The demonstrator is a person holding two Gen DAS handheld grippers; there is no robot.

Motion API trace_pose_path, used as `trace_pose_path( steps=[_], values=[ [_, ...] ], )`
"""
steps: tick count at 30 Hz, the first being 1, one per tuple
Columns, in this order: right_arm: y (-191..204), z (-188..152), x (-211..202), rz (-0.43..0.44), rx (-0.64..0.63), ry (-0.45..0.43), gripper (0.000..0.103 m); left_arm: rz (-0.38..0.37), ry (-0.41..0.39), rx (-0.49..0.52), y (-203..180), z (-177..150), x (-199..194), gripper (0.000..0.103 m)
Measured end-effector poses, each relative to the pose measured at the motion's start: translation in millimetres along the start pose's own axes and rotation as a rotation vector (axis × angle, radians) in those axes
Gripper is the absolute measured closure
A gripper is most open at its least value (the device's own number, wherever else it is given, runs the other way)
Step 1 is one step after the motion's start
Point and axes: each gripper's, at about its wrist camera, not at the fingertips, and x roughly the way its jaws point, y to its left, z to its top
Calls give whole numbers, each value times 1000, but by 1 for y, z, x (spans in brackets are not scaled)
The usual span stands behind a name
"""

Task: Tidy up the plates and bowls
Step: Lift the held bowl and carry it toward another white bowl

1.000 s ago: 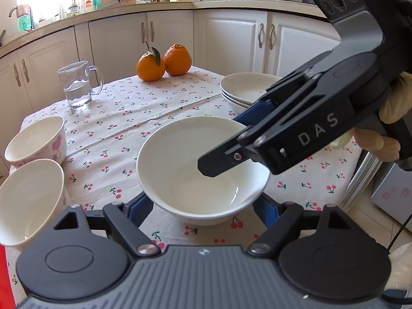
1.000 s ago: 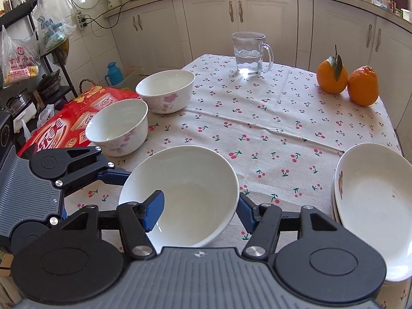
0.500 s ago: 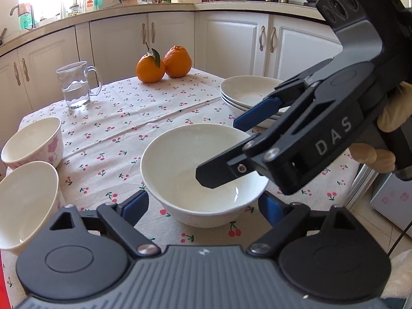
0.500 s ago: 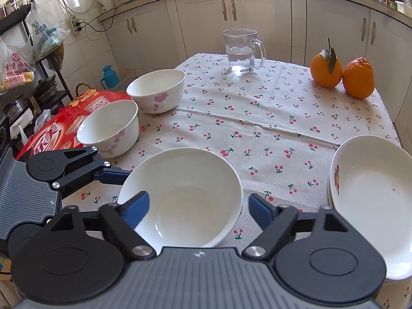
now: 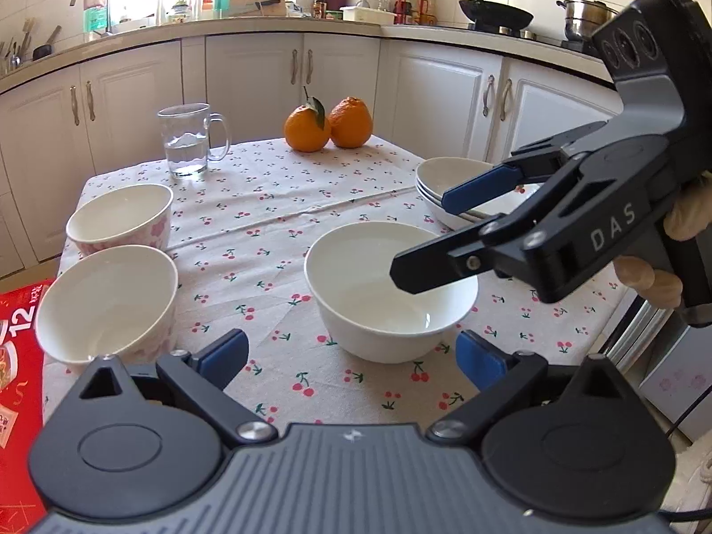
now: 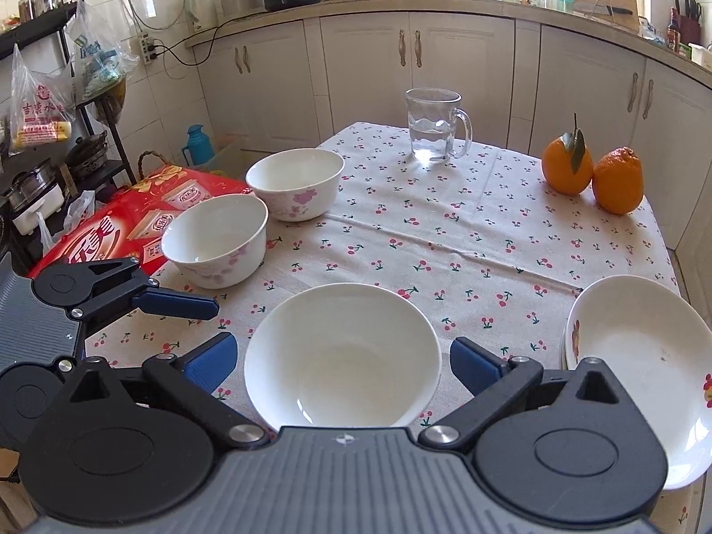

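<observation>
Both grippers have let go of the plain white bowl [image 6: 342, 356] and pulled back a little since a second ago, when the right one was pinching its rim. Now my right gripper [image 6: 342, 362] has its jaws opening wide, one blue pad on each side of the bowl, and neither pad touches it. My left gripper [image 5: 351, 356] is opening too, with the bowl just ahead of its pads and nothing held. That bowl sits flat on the cherry tablecloth [image 6: 445, 240], on the near side of the table. Two bowls with pink flowers, the nearer flower bowl [image 6: 216, 240] and the farther flower bowl [image 6: 296, 182], stand to its left, close together. A stack of plates [image 6: 636, 356] is to its right, near the table edge. Far behind it are a glass mug [image 6: 434, 129] with water and two oranges [image 6: 592, 169]. I think the bowl is hard, smooth and shiny, so it could slip out of the pads, and it would break if it fell. It looks a bit heavy for its thin edge. I would take it by the rim, one pad inside and one outside, and squeeze firmly. Then I would lift it straight and slowly. The flower bowls look deeper and narrower, so I guess stacking them needs care.
</observation>
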Motion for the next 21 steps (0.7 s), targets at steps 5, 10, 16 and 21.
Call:
trace_pose_path(
  steps=[5,10,16,21],
  values=[
    [15,10,-6,-8,-53,-15,0,114,-18,-4,10,-8,-17,4],
    [35,21,-1,5,-117,-16,0,217,-28,-11,27,-15,-29,4],
    [52,36,20,42,-150,3,0,289,-23,-38,53,-19,-30,4],
    [62,49,42,66,-169,33,0,313,-21,-51,72,-21,-23,4]
  ],
)
